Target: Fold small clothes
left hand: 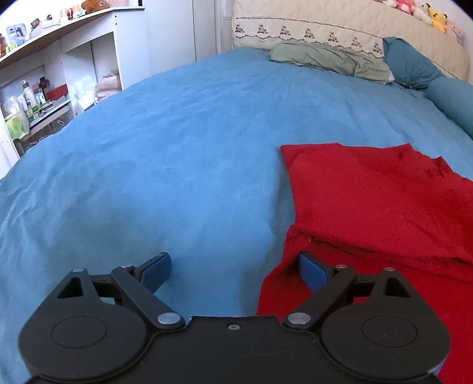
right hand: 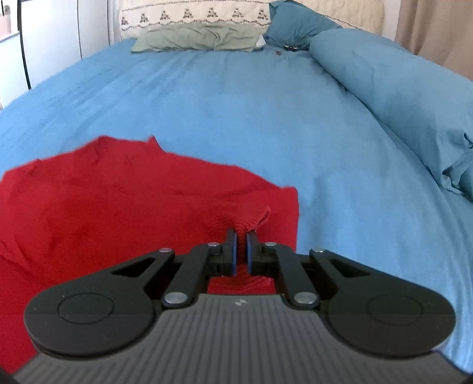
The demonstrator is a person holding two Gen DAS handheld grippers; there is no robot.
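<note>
One red garment (right hand: 118,206), apparently folded, on bedspread (right hand: 236,118).

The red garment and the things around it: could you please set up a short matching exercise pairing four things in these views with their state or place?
Things:
1. left gripper
2. right gripper
3. red garment
4. green pillow

States or places:
A. lies spread on the blue bedsheet, one bunched fold pinched
B. at the head of the bed, against the cream headboard cover
C. jaws wide apart, nothing between them
D. jaws clamped on a fold of red cloth

Pairs: 1-C, 2-D, 3-A, 4-B
</note>
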